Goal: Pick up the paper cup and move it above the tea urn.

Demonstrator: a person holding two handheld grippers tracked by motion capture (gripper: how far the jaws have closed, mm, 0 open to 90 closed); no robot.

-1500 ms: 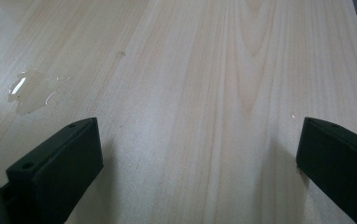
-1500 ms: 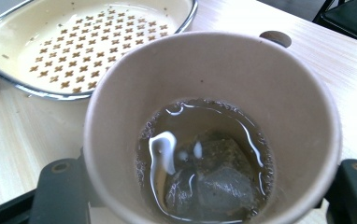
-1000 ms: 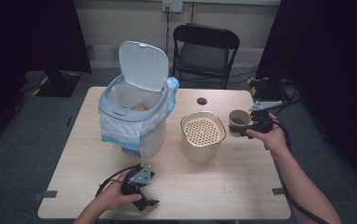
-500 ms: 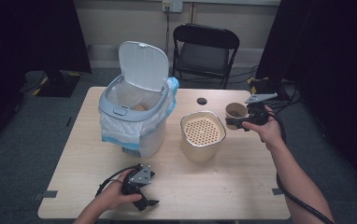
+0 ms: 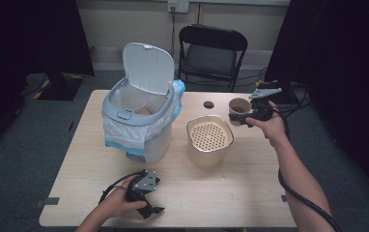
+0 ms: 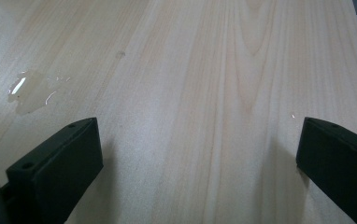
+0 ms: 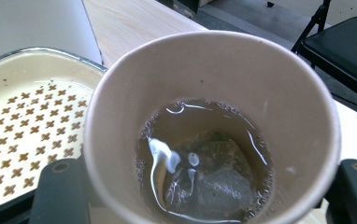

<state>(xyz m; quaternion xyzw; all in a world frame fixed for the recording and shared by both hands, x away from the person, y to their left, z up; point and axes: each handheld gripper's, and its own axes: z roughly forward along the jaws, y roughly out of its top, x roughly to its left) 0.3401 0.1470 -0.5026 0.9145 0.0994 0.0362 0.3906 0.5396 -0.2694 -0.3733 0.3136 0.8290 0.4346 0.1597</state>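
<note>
Fingers of the right gripper [image 5: 240, 117] clamp the paper cup [image 5: 238, 108] upright near the table's [image 5: 250, 203] far right edge; the strainer container [image 5: 209, 140] sits just leftward. Left gripper [image 5: 149, 205] rests open-jawed at the near edge.

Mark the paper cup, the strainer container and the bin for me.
paper cup [image 7: 279, 93]: right gripper view, inner wall above the liquid.
strainer container [image 5: 209, 134]: high view, perforated top.
bin [image 5: 146, 67]: high view, raised lid's inner face.
</note>
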